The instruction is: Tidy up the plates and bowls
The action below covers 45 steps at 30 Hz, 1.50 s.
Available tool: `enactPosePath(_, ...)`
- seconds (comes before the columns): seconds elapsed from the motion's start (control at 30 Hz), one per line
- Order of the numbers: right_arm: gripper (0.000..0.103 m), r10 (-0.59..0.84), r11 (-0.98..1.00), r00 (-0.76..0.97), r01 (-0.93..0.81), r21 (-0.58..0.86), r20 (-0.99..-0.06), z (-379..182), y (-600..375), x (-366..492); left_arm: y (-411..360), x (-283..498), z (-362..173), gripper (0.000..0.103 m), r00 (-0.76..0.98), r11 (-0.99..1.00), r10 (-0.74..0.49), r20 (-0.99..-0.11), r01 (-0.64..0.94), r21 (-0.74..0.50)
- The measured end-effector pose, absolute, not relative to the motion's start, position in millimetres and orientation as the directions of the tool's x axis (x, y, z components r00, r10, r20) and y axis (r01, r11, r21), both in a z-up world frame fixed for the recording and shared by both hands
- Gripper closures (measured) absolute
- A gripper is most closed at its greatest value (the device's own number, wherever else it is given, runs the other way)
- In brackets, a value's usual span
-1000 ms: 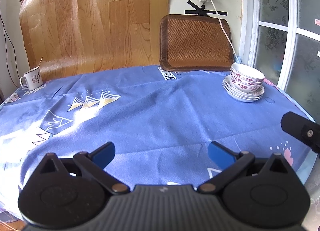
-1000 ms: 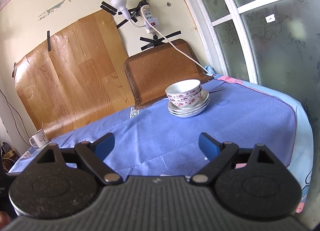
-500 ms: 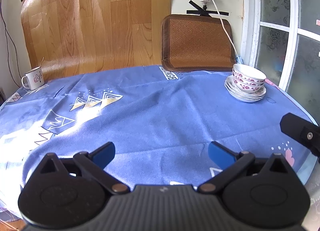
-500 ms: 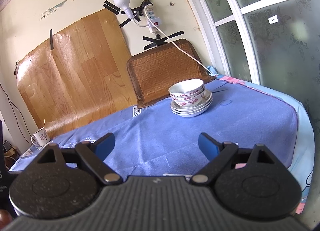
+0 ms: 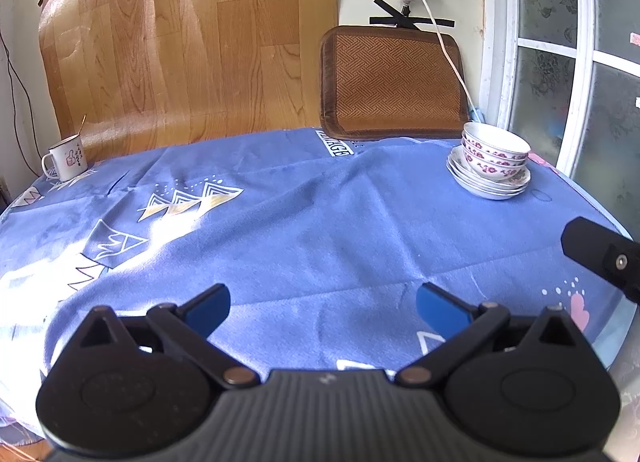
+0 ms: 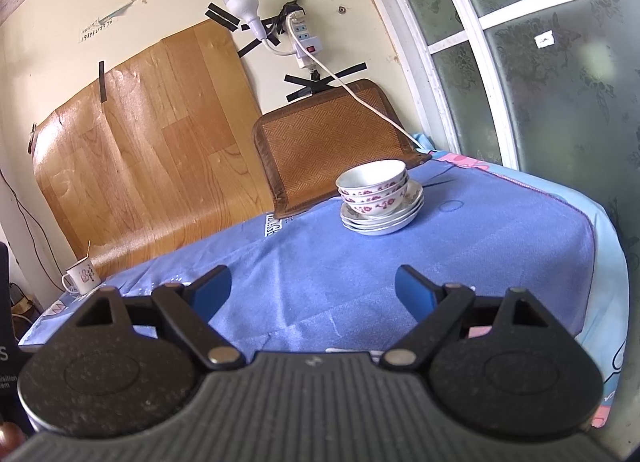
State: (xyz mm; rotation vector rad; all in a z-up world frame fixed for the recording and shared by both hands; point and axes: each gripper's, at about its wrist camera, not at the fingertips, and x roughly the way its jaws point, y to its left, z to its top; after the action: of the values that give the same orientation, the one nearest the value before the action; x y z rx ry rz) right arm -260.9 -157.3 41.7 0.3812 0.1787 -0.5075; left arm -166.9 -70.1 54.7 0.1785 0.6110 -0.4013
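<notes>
The left tool point(image 5: 322, 304) hangs low over the near edge of the counter point(image 5: 320, 229), its blue fingers spread wide with nothing between them. The right tool point(image 6: 312, 288) is likewise released and empty, jaws apart, aimed across the blue cloth; its view is rolled, so the counter slopes up to the right. A dark part at about 3 o'clock in the left view is probably the right tool's finger, which would put the two side by side and apart.

Out ahead, well clear of both tools, the bowls point(image 5: 496, 151) sit nested inside one another on top of the stacked plates point(image 5: 486, 185), at roughly 1 o'clock from the left tool and 12 o'clock from the right point(image 6: 374, 185). The pile stands near the far right corner of the counter, just in front of a woven mat point(image 5: 392, 79) leaning on the wall.

These look like glazed china: stiff, smooth, likely slippery and quick to chip. The nested bowls should lift off light, one at a time, best pinched over the rim with one finger inside and one outside. The plates lie flat on one another, so a finger would have to slide under a rim edge.

A mug point(image 5: 66, 157) stands far off at 10 o'clock.
</notes>
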Motion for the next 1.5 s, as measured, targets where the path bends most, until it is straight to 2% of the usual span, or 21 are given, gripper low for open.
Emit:
enactPosePath(0.13, 0.018, -0.437, 0.805, 0.86, 0.504, 0.312, -0.263, 41.4, -157.0, -261.1, -70.7, -167.7, 54.1, 0.0, 0.744, 0.907, -0.312, -0.591, 0.419, 0.048)
enactPosePath(1.5, 0.018, -0.456, 0.793, 0.854, 0.517, 0.323, -0.249, 40.5, -157.4, -264.4, -75.2, -172.1, 54.0, 0.0, 0.739, 0.89, -0.33, -0.587, 0.45, 0.067)
